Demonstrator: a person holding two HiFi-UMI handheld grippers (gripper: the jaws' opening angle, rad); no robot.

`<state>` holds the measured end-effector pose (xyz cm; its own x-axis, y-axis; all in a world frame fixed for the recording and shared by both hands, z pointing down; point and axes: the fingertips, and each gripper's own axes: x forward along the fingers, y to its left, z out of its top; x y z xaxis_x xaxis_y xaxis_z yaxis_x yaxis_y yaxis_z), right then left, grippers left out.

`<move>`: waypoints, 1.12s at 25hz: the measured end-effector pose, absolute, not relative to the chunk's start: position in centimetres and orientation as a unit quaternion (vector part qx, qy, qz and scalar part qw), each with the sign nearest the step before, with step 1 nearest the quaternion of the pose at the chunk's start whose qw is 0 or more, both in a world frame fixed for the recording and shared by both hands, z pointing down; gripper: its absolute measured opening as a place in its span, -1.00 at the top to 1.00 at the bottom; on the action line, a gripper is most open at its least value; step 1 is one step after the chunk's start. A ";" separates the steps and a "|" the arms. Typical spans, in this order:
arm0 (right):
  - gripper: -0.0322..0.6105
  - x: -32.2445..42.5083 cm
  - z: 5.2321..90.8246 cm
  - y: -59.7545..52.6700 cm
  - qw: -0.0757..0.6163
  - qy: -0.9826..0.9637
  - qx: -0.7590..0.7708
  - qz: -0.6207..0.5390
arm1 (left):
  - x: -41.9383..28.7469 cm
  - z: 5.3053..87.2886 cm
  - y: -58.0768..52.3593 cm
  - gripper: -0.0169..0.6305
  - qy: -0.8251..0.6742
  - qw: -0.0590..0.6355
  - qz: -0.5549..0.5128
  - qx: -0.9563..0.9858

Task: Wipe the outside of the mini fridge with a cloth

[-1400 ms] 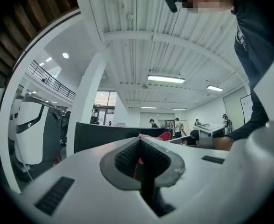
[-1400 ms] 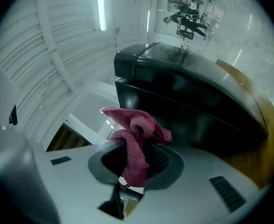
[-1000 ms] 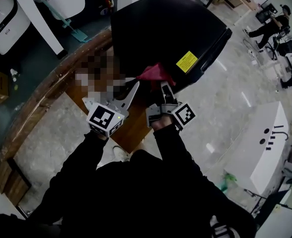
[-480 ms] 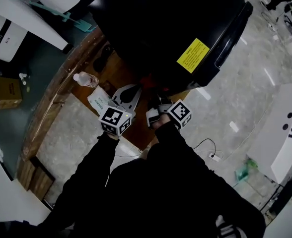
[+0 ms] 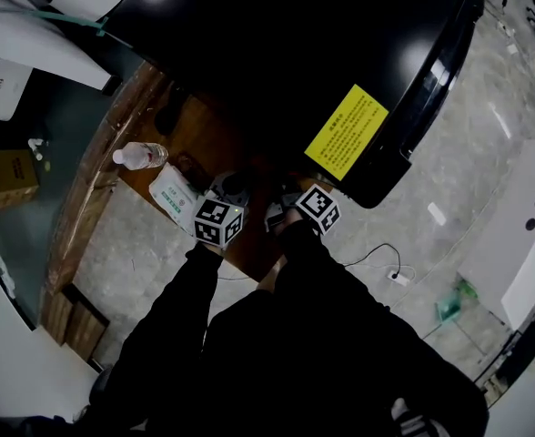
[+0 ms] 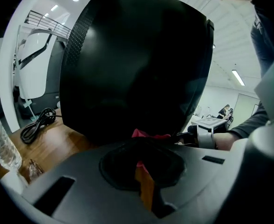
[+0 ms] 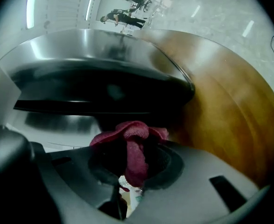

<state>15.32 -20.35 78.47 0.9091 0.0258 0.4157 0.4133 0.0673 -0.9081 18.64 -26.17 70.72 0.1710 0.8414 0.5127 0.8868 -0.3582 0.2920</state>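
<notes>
The black mini fridge [image 5: 277, 53] with a yellow label [image 5: 348, 132] stands on a wooden table [image 5: 213, 144] and fills the left gripper view [image 6: 137, 64]. A dark red cloth [image 7: 134, 141] is bunched between the jaws of my right gripper [image 7: 132, 148], which is shut on it and sits close under the fridge's shiny side [image 7: 99, 78]. My left gripper [image 6: 141, 146] is just to its left, jaws together, pointing at the fridge, with the cloth [image 6: 146, 134] showing just beyond its tip. In the head view both grippers [image 5: 231, 189] [image 5: 290, 197] are low against the fridge, and the cloth is hidden in shadow.
A clear water bottle [image 5: 140, 156] and a white-green wipes packet [image 5: 175, 194] lie on the table left of my left gripper. A black cable [image 6: 39, 122] is coiled on the wood by the fridge. Beyond the table edge are the stone floor [image 5: 468, 180] and white machines [image 5: 522, 244].
The head view has closed in on the fridge, which now looms larger. Both grippers stay side by side at its lower side. The red cloth, visible a second ago, is now lost in shadow.
</notes>
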 end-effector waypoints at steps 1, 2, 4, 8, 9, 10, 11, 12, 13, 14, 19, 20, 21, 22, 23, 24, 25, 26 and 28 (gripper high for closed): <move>0.66 15.3 79.1 -20.3 0.711 -0.165 -0.669 -0.141 | 18.5 71.4 -26.1 0.93 -0.564 0.039 -0.312 -0.763; 0.66 15.3 79.7 -20.1 0.709 -0.166 -0.670 -0.144 | 18.5 71.9 -26.1 0.93 -0.563 0.041 -0.316 -0.763; 0.66 15.3 80.5 -20.0 0.699 -0.164 -0.680 -0.153 | 18.5 72.5 -26.2 0.93 -0.560 0.040 -0.320 -0.764; 0.66 14.7 78.8 -21.0 0.630 -0.123 -0.742 -0.191 | 17.7 71.1 -27.3 0.93 -0.559 0.037 -0.305 -0.770; 0.66 14.4 77.5 -21.6 0.606 -0.104 -0.763 -0.198 | 17.1 70.3 -27.8 0.93 -0.564 0.039 -0.297 -0.770; 0.66 14.0 76.1 -22.1 0.579 -0.083 -0.786 -0.201 | 16.3 69.4 -28.5 0.93 -0.570 0.043 -0.290 -0.768; 0.66 13.6 74.5 -22.6 0.548 -0.063 -0.810 -0.201 | 15.5 68.4 -29.3 0.93 -0.576 0.046 -0.282 -0.766; 0.66 13.1 72.8 -23.1 0.512 -0.042 -0.835 -0.197 | 14.7 67.2 -30.4 0.93 -0.581 0.045 -0.275 -0.765; 0.66 12.6 70.9 -23.7 0.473 -0.021 -0.860 -0.193 | 14.0 65.8 -31.5 0.93 -0.584 0.040 -0.268 -0.765; 0.66 12.1 68.8 -24.4 0.430 0.001 -0.883 -0.187 | 13.3 64.2 -32.8 0.93 -0.585 0.034 -0.261 -0.767; 0.66 9.8 57.4 -28.5 0.231 0.103 -0.959 -0.130 | 10.7 55.8 -38.8 0.93 -0.580 0.020 -0.199 -0.790; 0.66 9.3 55.5 -29.4 0.206 0.115 -0.964 -0.119 | 10.2 54.2 -39.6 0.93 -0.579 0.017 -0.185 -0.794; 0.67 8.7 53.8 -30.1 0.185 0.123 -0.969 -0.111 | 9.7 52.7 -40.4 0.93 -0.578 0.015 -0.173 -0.797; 0.68 8.2 52.2 -30.8 0.165 0.127 -0.972 -0.104 | 9.3 51.4 -41.1 0.93 -0.578 0.013 -0.160 -0.800; 0.68 7.7 50.9 -31.4 0.146 0.131 -0.976 -0.099 | 9.0 50.1 -41.6 0.93 -0.579 0.011 -0.148 -0.802; 0.68 7.2 49.7 -32.0 0.129 0.133 -0.978 -0.096 | 8.5 49.0 -42.0 0.93 -0.579 0.009 -0.138 -0.804; 0.68 6.5 48.7 -32.6 0.117 0.135 -0.979 -0.094 | 8.1 48.2 -42.4 0.93 -0.579 0.006 -0.131 -0.805; 0.68 5.9 48.0 -33.1 0.111 0.136 -0.980 -0.091 | 7.6 47.5 -42.9 0.93 -0.580 0.004 -0.125 -0.805; 0.68 4.6 46.7 -34.0 0.107 0.133 -0.982 -0.086 | 6.5 46.5 -43.8 0.93 -0.585 0.004 -0.113 -0.803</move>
